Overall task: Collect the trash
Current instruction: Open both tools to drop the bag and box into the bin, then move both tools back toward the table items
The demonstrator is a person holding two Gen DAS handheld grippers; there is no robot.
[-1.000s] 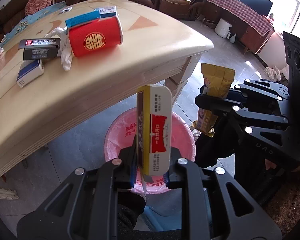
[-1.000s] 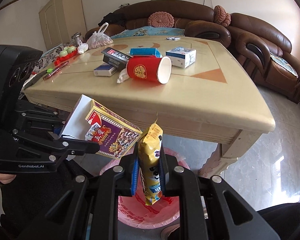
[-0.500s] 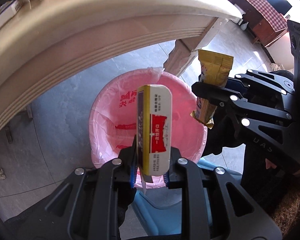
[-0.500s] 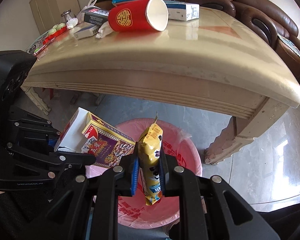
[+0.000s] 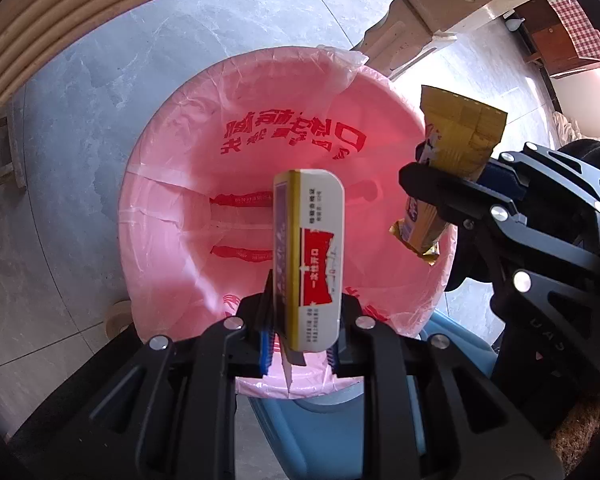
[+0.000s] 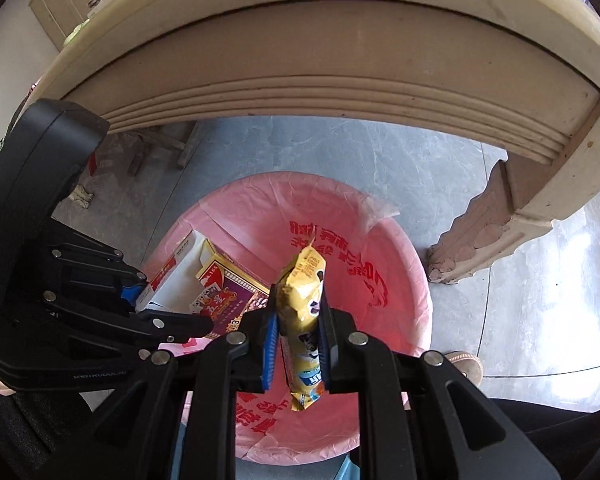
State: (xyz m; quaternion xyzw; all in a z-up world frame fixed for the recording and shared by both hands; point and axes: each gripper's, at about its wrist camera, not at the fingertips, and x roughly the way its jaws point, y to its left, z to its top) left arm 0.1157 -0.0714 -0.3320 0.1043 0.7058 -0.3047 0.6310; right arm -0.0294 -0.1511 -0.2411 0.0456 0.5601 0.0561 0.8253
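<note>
Pink plastic fills both of my views: a thin, crinkled liner with red print is stretched over the round bin (image 5: 172,184), its loose edge folded over the rim, and I see no trash lying in it. My left gripper (image 5: 300,344) is clamped on a flat card box (image 5: 308,256), the blue ribbed pads pressing its two broad faces; the box stands on end over the open bin, white with a red panel on the narrow side facing me, a gold edge and rounded corners. From the right wrist view that same box (image 6: 220,292) shows a purple and gold printed face and a white flap. My right gripper (image 6: 296,344) is closed on a yellow wrapper (image 6: 300,300), a glossy, crumpled foil pouch with a serrated top seam, pinched across its middle so both ends stick out beyond the black fingers. In the left view the wrapper (image 5: 456,148) hangs at the bin's right rim, its gold back side creased into squares. Both items are held above the liner, the wrapper just beside the box and apart from it. Past the bin curves the cream table (image 6: 340,52), its edge moulded in stepped ridges, with a carved leg standing on the grey, marbled, glossy floor tiles (image 6: 540,300).
</note>
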